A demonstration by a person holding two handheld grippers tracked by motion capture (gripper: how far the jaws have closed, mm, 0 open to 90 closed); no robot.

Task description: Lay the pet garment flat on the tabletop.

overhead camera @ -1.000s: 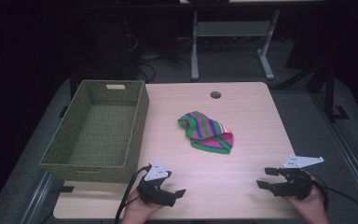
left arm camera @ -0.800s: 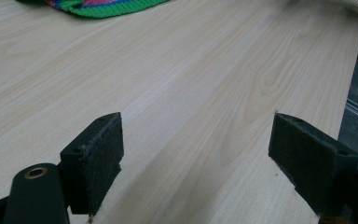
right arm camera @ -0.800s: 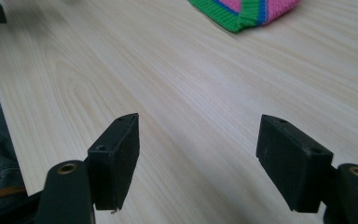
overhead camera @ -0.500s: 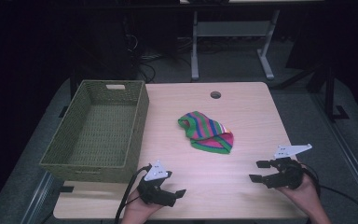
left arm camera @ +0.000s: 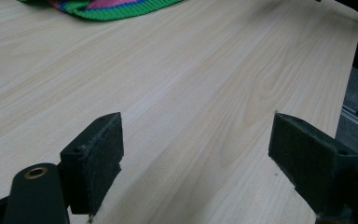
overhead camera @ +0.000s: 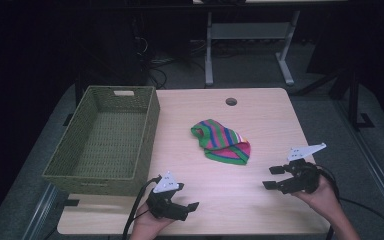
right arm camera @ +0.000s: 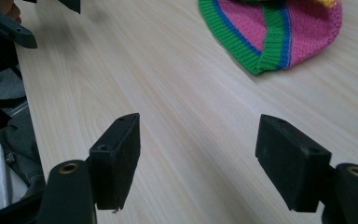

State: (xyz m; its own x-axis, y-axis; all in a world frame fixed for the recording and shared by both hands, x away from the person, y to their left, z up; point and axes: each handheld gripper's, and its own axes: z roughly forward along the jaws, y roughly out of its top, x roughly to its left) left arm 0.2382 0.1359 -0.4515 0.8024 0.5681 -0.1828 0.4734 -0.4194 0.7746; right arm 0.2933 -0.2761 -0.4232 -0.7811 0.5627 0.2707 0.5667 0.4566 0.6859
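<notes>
**Striped knit cloth on bench, both jaw sets wide open and empty**

Striped knit cloth (overhead camera: pixel 222 141) lies crumpled near the middle of the light wood-grain bench (overhead camera: pixel 260 115), ahead of both sets of jaws and touched by neither. A woven basket (overhead camera: pixel 107 140) stands on the bench's left part, beyond and to the outside of the left gripper's jaws. A round cable hole (overhead camera: pixel 231 101) sits near the far bench edge. The room behind is dark; a grey frame with legs (overhead camera: pixel 247 35) stands on the floor past the bench.

Left gripper (overhead camera: pixel 177 197) is held low at the near bench edge, its hand entering from below. In the left gripper view its jaws stand far apart with bare wood between them; the cloth's green hem (left arm camera: pixel 107 7) lies well ahead.

Right gripper (overhead camera: pixel 277 177) is held just above the bench near the right edge, jaws aimed toward the cloth. In the right gripper view the jaws stand wide apart, gripping nothing; the cloth (right arm camera: pixel 279 32) lies ahead, toward the right jaw.
</notes>
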